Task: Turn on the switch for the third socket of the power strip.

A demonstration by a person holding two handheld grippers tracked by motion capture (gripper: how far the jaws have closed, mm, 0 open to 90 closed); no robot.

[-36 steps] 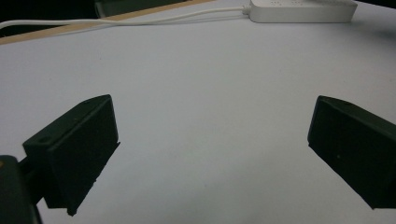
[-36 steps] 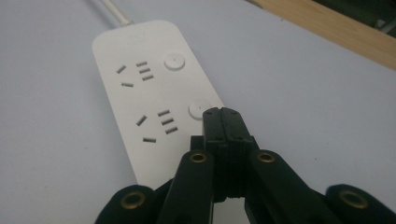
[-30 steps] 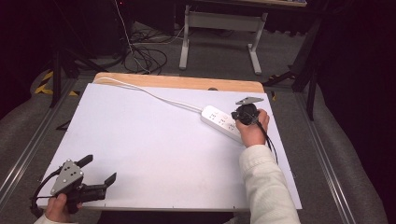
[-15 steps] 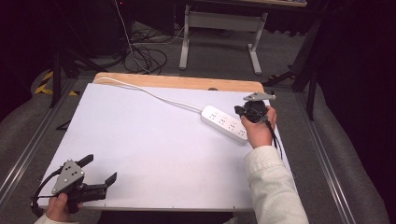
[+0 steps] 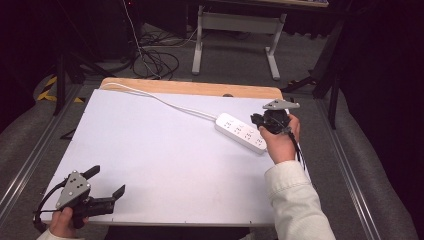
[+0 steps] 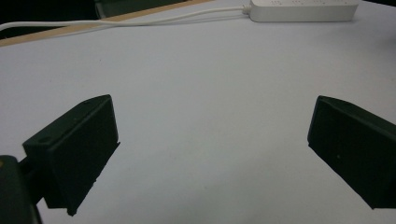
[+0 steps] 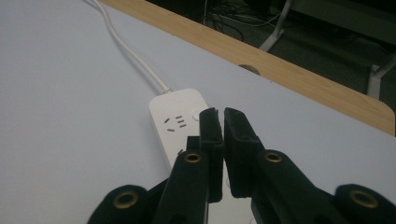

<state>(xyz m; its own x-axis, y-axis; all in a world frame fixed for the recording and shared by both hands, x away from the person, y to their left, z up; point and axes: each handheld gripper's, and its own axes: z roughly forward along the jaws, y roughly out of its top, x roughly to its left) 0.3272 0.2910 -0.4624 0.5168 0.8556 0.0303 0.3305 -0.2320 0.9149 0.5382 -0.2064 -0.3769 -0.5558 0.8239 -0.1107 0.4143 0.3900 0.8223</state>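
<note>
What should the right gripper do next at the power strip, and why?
Probably lift clear and open wider. The right gripper hangs over the power strip with its jaws just cracking apart and nothing between them. The left gripper sits open at the near edge of the white table, far from the strip.

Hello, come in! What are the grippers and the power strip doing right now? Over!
Left hand-held gripper wide open, empty, near table edge. Right hand-held gripper above the power strip, jaws just cracking open, nothing between. Strip flat on the white table, nothing blocking.
</note>
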